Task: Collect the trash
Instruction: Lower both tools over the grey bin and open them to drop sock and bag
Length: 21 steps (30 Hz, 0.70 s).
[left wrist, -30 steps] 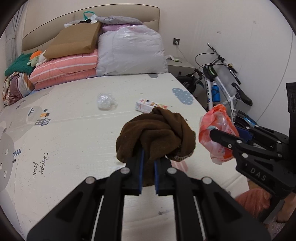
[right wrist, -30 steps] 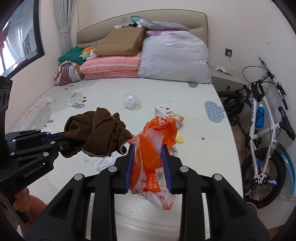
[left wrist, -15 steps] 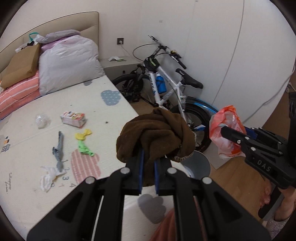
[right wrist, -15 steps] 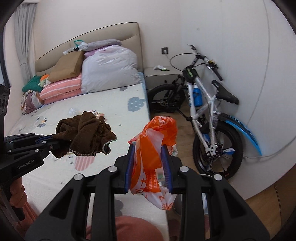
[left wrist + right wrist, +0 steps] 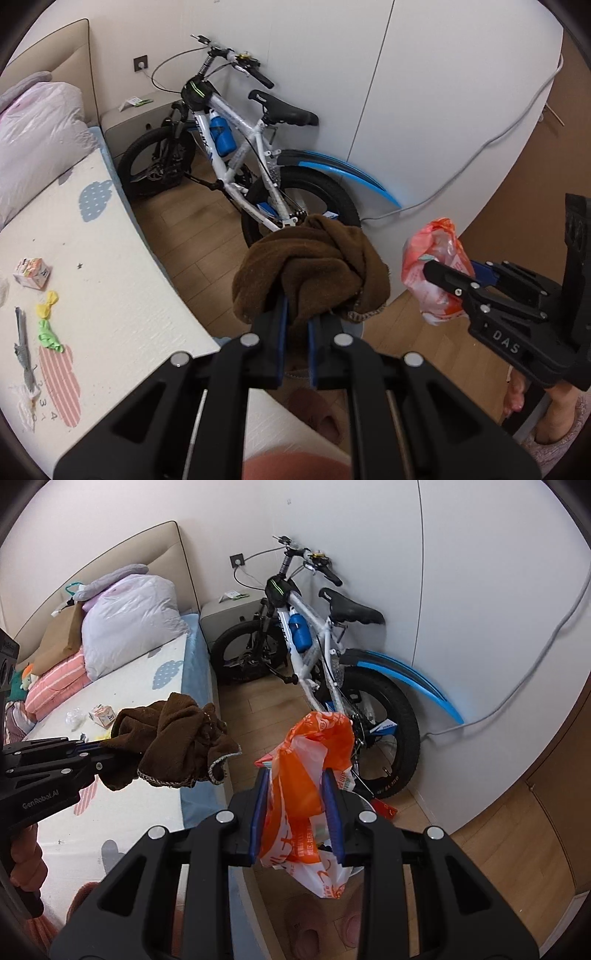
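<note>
My left gripper (image 5: 295, 314) is shut on a crumpled brown cloth (image 5: 314, 269) and holds it in the air past the bed's edge, over the wooden floor; it also shows in the right wrist view (image 5: 173, 749). My right gripper (image 5: 295, 779) is shut on an orange and white plastic bag (image 5: 310, 775), which hangs to the right of the cloth (image 5: 432, 273). A grey bin rim (image 5: 352, 326) peeks out under the cloth. On the bed (image 5: 110, 295) lie a small carton (image 5: 32, 272), yellow and green balloon scraps (image 5: 47, 317) and a grey strip (image 5: 23, 347).
A white and blue bicycle (image 5: 325, 672) leans on the wall ahead, beside a grey nightstand (image 5: 229, 609). Pillows and bags pile at the headboard (image 5: 122, 627). Pink slippers (image 5: 321, 934) lie on the floor below. A grey cable (image 5: 517, 686) runs along the wall.
Both grippers have swung right, away from the bed toward the bicycle and floor, still holding the cloth and the bag. The bed has slid to the left of both views.
</note>
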Available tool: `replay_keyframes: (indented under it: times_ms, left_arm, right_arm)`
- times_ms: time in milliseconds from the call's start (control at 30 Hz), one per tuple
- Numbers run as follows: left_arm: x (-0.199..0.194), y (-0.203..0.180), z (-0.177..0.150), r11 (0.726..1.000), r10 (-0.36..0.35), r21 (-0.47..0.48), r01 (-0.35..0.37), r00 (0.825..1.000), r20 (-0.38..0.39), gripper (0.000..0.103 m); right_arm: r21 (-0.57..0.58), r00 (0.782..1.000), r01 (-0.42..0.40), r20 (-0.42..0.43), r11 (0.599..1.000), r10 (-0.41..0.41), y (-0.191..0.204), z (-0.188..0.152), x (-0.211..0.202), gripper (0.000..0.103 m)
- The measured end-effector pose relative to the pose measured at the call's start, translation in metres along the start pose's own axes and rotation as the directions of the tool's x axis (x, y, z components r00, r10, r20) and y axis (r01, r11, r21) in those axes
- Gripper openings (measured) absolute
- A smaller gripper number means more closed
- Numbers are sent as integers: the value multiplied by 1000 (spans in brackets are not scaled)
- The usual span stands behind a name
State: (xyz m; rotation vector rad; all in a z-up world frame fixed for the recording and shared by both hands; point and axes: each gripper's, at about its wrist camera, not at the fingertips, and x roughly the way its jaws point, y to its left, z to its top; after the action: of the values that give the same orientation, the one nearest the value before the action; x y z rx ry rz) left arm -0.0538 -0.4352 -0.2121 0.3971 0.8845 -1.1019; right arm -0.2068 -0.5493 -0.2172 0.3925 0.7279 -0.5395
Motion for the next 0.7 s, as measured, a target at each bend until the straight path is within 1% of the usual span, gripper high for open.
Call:
replay_keyframes:
  times_ms: [133,300,367,400,567,700]
  left_arm:
    - [40,-5,11,1000,-19,23,21,999,-49,9]
    - [85,0,19,999,-14,46,19,995,-101,10]
    - [99,4,22,999,-6,52,12,993,-117,10]
    - [106,6,23,998,0,54,7,992,-124,10]
    - [128,14,23,999,8,51,0,987,-158,10]
    - [141,10,19,998,-1,61,13,983,-185,10]
  right_arm:
    - [30,998,-1,-57,1000,3,-22,-5,39,27]
    - [25,992,-10,-125,1000,13,-33,-5,82,28]
    - [31,990,-11,-139,999,16,-36,-5,97,32]
    - [40,989,-5,-149,999,11,-38,-6,104,37]
    - [69,981,-3,-192,998,17,-42,-14,134,37]
    - [78,979,3,-205,997,14,-46,-20,141,37]
